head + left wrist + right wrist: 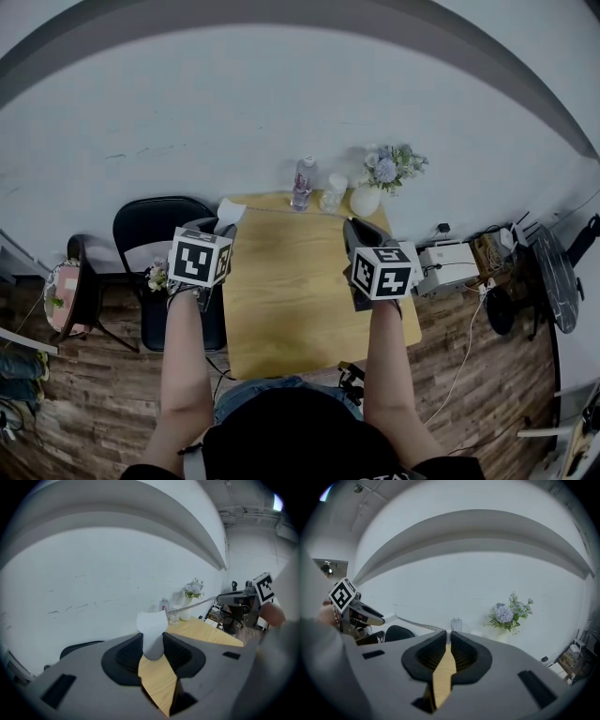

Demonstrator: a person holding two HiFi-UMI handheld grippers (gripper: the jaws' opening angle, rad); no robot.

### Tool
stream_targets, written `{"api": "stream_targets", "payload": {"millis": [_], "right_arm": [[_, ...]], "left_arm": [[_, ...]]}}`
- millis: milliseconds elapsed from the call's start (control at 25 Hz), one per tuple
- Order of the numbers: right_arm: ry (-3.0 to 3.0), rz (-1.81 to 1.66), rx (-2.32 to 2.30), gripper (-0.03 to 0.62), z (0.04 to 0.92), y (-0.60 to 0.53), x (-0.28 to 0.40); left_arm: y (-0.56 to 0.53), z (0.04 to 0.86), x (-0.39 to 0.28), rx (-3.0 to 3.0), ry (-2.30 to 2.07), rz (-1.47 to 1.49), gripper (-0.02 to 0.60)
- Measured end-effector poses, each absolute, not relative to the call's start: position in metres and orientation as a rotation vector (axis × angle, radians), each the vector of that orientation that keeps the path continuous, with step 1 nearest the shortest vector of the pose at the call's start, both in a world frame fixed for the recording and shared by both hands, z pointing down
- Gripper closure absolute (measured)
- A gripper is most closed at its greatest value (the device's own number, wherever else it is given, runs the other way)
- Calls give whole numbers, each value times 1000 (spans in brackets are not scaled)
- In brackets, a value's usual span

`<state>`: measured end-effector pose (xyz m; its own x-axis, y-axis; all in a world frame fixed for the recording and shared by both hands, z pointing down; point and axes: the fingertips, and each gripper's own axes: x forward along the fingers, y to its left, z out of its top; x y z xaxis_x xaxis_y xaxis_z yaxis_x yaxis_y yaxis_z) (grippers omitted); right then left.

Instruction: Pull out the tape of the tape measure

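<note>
Hanging over the far edge of the counter (281, 291), the tape (412, 624) stretches between left tongs (152, 641) pinching the white case (151, 624) and right tongs (446, 637) squeezed onto its tip; any slip risks snap-back.

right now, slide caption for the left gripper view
Left gripper clamps the white tape measure, its tape stretched to the right gripper above the table.

Office corner: wooden table (281, 291), black chair (150, 225)

Along the far edge of the light wooden tabletop (291, 309) stand a clear bottle (302, 184), a glass (333, 193) just beside it, and a white vase (365, 201) holding flowers (394, 166) nearer the far right corner.
</note>
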<state>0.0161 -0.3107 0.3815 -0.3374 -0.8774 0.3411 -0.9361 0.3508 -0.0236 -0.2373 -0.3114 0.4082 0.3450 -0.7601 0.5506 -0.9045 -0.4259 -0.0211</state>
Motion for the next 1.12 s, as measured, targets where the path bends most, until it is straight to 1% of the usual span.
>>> {"api": "stream_targets", "payload": {"millis": [400, 760, 1120], "right_arm": [[-2311, 338, 1585, 551, 407, -325, 0], [-2293, 475, 1573, 551, 449, -364, -17], [-2254, 452, 1523, 551, 484, -405, -30]], "left_arm": [[-338, 440, -248, 2258, -1520, 681, 439], [-377, 493, -259, 2130, -1593, 586, 439], [-422, 529, -264, 2068, -1660, 569, 439]]}}
